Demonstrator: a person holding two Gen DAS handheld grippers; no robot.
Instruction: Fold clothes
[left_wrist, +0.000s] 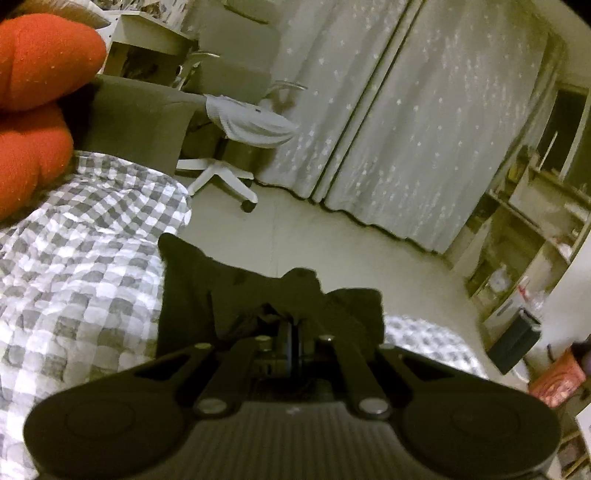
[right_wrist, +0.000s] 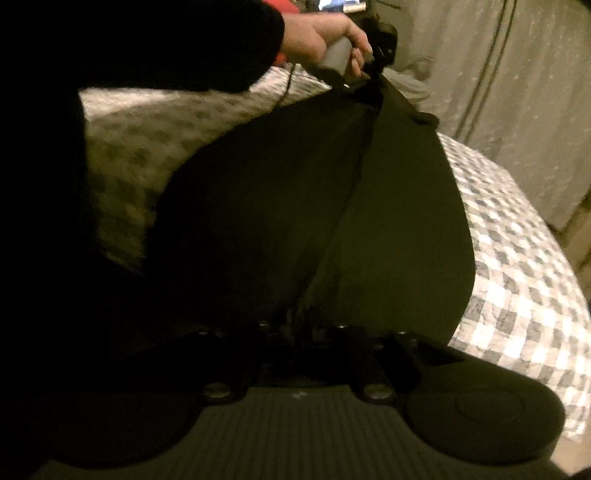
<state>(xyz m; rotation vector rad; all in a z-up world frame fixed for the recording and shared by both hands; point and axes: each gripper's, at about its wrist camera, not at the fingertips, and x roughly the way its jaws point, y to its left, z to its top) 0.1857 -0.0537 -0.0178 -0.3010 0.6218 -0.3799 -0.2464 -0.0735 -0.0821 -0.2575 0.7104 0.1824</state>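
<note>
An orange plush shape (left_wrist: 37, 92) fills the upper left of the left wrist view, with a white office chair (left_wrist: 236, 110) and pale curtains (left_wrist: 406, 110) behind. In the lower middle, the left gripper (left_wrist: 293, 325) is pinched tight on a bunched edge of the black garment (left_wrist: 229, 291), which hangs over the checked bedspread (left_wrist: 74, 266).

In the right wrist view the garment (right_wrist: 295, 203) spreads dark and smooth across the centre. The right gripper (right_wrist: 295, 321) sits against it; too dark to tell its jaws. A hand (right_wrist: 321, 37) at the top grips the other tool.

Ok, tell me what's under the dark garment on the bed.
Under the dark garment lies the grey-and-white checked bedcover, showing on both sides of it. Whatever sits beneath the garment's middle is covered, so it cannot be seen.
</note>
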